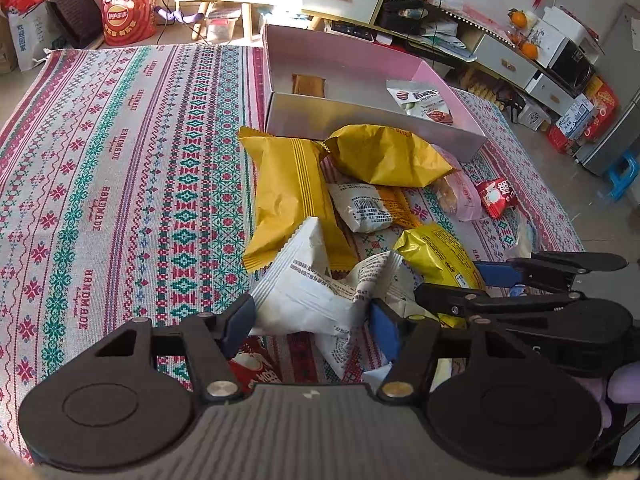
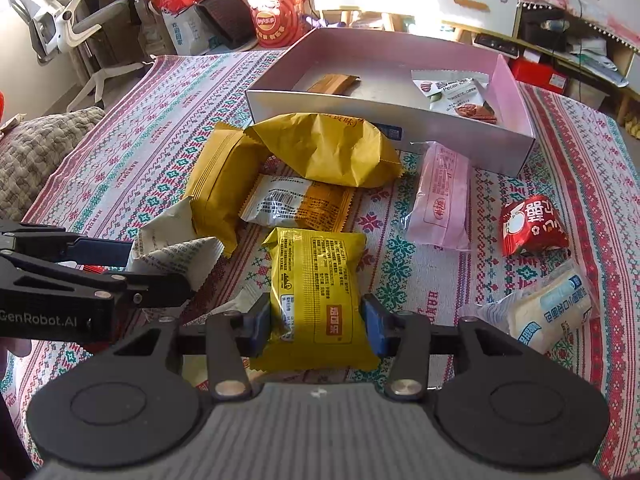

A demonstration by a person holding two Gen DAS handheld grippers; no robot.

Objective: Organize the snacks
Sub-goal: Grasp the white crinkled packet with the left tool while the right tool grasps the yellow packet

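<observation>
Several snack packets lie on a patterned cloth in front of a pink box (image 1: 372, 118) (image 2: 400, 128). The box holds a brown bar (image 1: 307, 84) (image 2: 334, 82) and a pecan packet (image 1: 424, 102) (image 2: 460, 98). My left gripper (image 1: 310, 320) (image 2: 160, 268) has its pads against both sides of a white packet (image 1: 304, 288) (image 2: 176, 256). My right gripper (image 2: 316, 318) (image 1: 476, 284) is shut on a shiny yellow packet (image 2: 316, 296) (image 1: 436, 256). Two large mustard packets (image 1: 384, 154) (image 2: 328, 150), a white-orange one (image 2: 296, 204) and a pink one (image 2: 442, 198) lie between the grippers and the box.
A red packet (image 2: 532, 226) (image 1: 496, 196) and a white-blue packet (image 2: 548, 308) lie at the right on the cloth. Another red packet (image 1: 256, 368) lies under my left gripper. Cabinets, bags and a chair (image 2: 76, 20) stand beyond the cloth.
</observation>
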